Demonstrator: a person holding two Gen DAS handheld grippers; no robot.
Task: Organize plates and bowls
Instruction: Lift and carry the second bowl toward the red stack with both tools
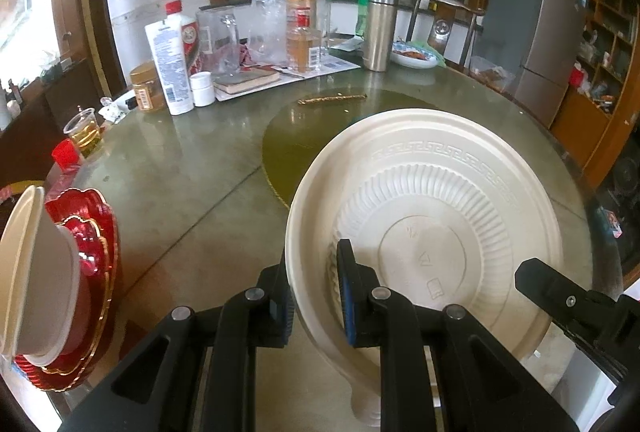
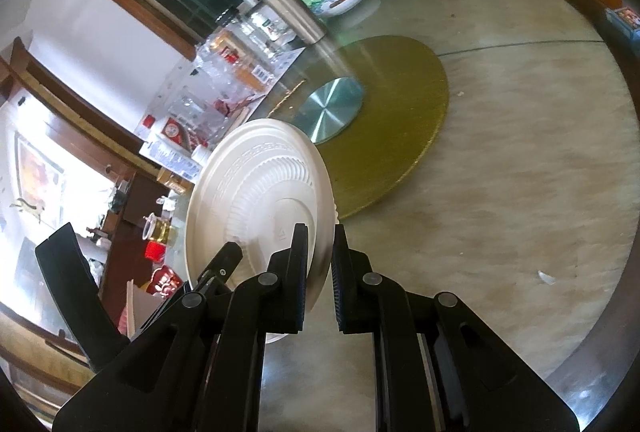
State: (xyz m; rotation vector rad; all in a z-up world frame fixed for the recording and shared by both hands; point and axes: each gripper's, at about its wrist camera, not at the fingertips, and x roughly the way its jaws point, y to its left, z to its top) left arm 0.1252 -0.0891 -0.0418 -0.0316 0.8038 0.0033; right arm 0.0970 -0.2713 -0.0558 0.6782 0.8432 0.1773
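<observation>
A large white plastic plate [image 1: 440, 192] is held off the table, tilted, with its ribbed underside towards both cameras. My left gripper [image 1: 312, 292] is shut on its left rim. My right gripper [image 2: 320, 264] is shut on the opposite rim of the same plate [image 2: 256, 184], and its black tip [image 1: 560, 296] shows at the plate's right edge in the left wrist view. At the far left, a stack of red gold-edged plates [image 1: 96, 232] carries nested white bowls [image 1: 36, 272].
Bottles and jars [image 1: 172, 60], a steel tumbler [image 1: 380, 28] and a blue-patterned dish of food [image 1: 416, 56] crowd the far side of the round glass table [image 2: 540, 172]. A gold turntable base [image 2: 392, 136] with a metal disc [image 2: 332, 108] lies mid-table. A plastic cup of drink [image 1: 84, 132] stands left.
</observation>
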